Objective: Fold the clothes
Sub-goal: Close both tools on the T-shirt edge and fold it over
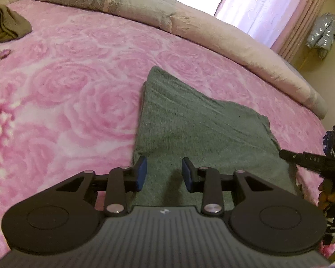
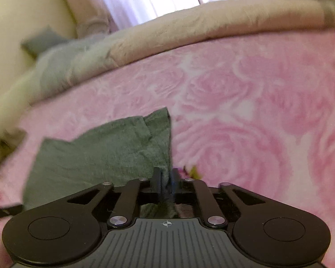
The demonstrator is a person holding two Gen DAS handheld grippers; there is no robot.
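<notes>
With the green cloth (image 1: pixel 189 129) lying on the pink bed (image 1: pixel 78 89), the right gripper (image 2: pixel 166 178) pinches its near edge while the left gripper (image 1: pixel 164 172) hovers half-open above, so it should bite its corner before both lift evenly.

The crumpled olive garment (image 1: pixel 6 23) (far corner) is cut off by the frame's edge.

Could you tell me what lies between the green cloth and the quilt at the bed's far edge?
Only bare pink rose blanket lies between the green cloth and the quilt; the left wrist view shows it best.
</notes>
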